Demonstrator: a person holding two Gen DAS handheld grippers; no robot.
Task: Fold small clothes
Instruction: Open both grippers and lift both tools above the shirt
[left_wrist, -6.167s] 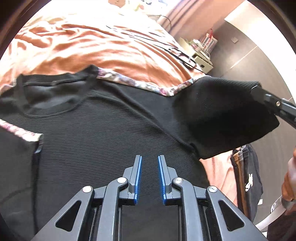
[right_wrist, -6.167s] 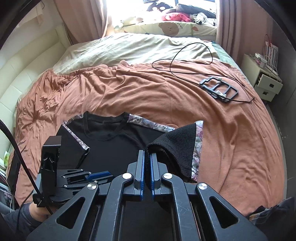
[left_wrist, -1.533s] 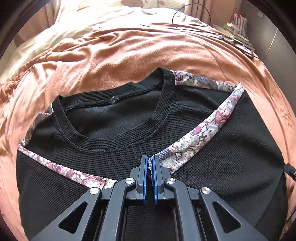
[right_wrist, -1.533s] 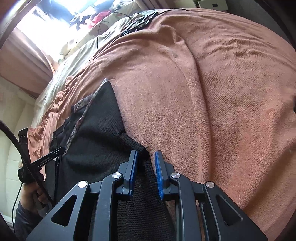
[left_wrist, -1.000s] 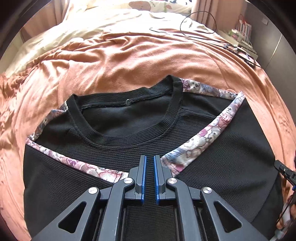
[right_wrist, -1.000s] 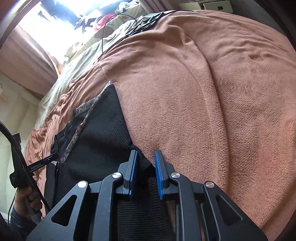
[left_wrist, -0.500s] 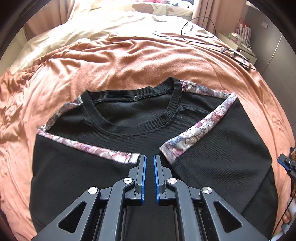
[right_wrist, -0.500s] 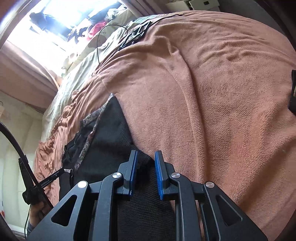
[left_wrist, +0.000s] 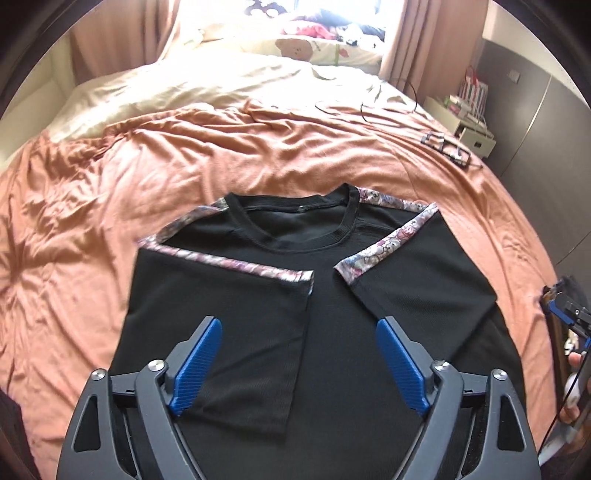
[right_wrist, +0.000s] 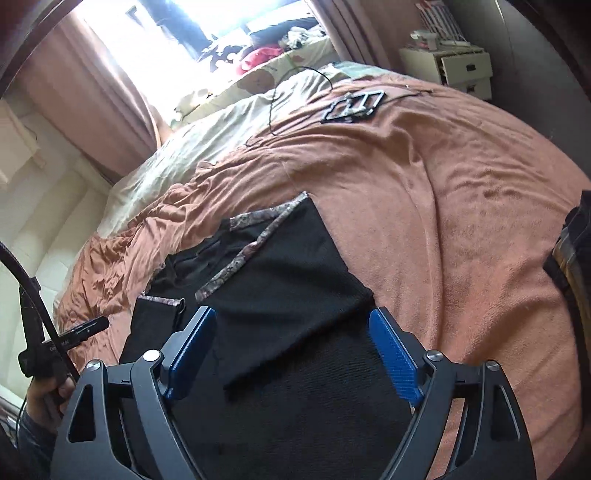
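An orange blanket (left_wrist: 110, 177) covers the bed, a cream nightstand (right_wrist: 454, 68) off by the wall. On it a black shirt (left_wrist: 332, 295) lies flat, sleeves folded inward, collar far and hem nearest, its long axis running away from both tools. The left gripper (left_wrist: 299, 363) hovers centred over it, jaws wide apart and empty; the right gripper (right_wrist: 293, 354), equally spread, hovers over its right edge.

A black ribbed-knit T-shirt (left_wrist: 325, 325) with floral-print shoulder trim lies flat on the bed, neckline facing away, both short sleeves folded inward over its body.
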